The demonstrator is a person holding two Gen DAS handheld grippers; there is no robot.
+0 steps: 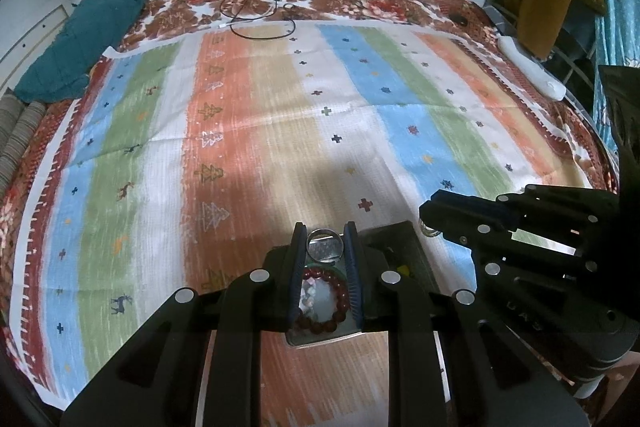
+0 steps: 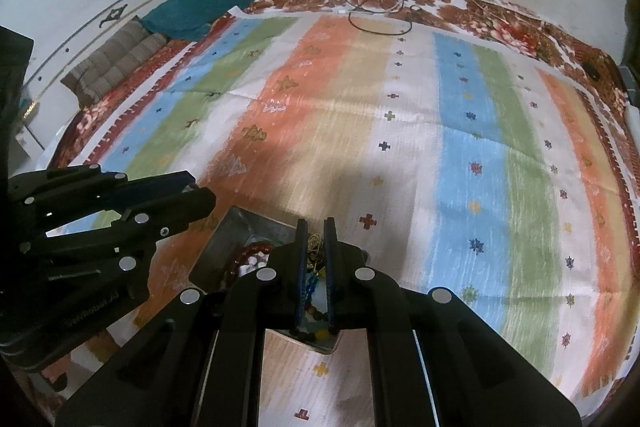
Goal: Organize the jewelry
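Left wrist view: a plain metal bangle (image 1: 325, 246) is pinched between the padded fingers of the left hand-held gripper (image 1: 323, 241), held directly above a shallow metal tray (image 1: 404, 247), presumably for release into it. A dark red beaded bracelet (image 1: 320, 301) already lies in the tray, with pale beads inside its loop. The right hand-held gripper (image 2: 316, 239) is narrowed on a thin tangled chain (image 2: 315, 247) that hangs over coloured beads (image 2: 311, 287) in the same tray, likely for the same purpose. The tray rests on a striped woven bedspread (image 1: 240, 131) covering the bed; black cables (image 1: 256, 11) lie at its far edge.
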